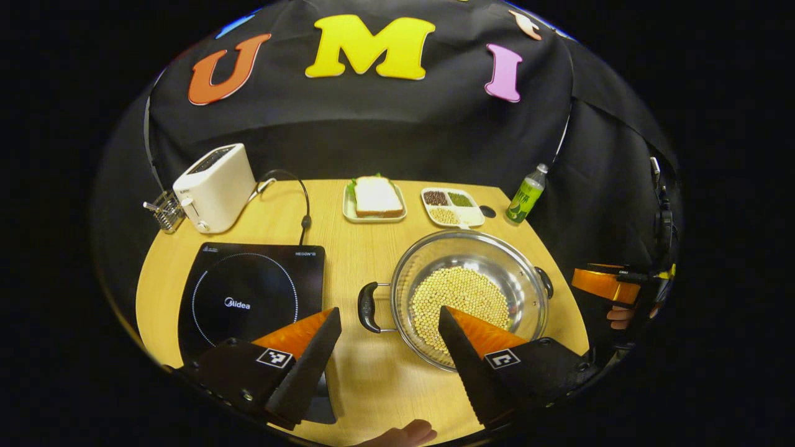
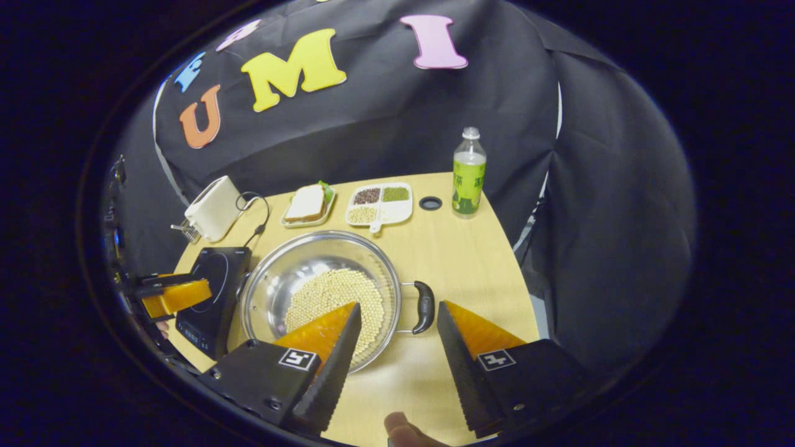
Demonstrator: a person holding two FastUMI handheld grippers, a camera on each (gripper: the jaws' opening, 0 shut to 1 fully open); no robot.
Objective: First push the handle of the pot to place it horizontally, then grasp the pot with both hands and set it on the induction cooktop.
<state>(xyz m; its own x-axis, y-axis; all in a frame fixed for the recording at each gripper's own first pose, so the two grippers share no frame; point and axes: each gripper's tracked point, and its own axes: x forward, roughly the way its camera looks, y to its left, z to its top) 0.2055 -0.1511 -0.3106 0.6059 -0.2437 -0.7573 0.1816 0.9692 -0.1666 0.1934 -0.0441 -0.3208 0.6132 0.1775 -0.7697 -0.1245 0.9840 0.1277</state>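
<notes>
So we've got the pot [image 1: 469, 295] sitting on the table [image 1: 366, 379], just beside the induction cooktop [image 1: 248, 298] but not on it yet, w/ a layer of what look like soybeans [image 1: 456, 298] in the bottom. Left gripper [image 1: 390, 344] is wide open, holding nothing, hanging over the near side by the left handle [image 1: 367, 307]. Right gripper [image 2: 397, 338] is open too, empty, w/ the right handle [image 2: 424, 306] sitting between its fingers but farther off, no contact afaict. Handles already look about level to us. Steel pot, so stiff and prob slick on the wall, and the beans add weight and will roll if we tip it. Imo grab the two dark handles, one per gripper, and keep it flat on the lift.
</notes>
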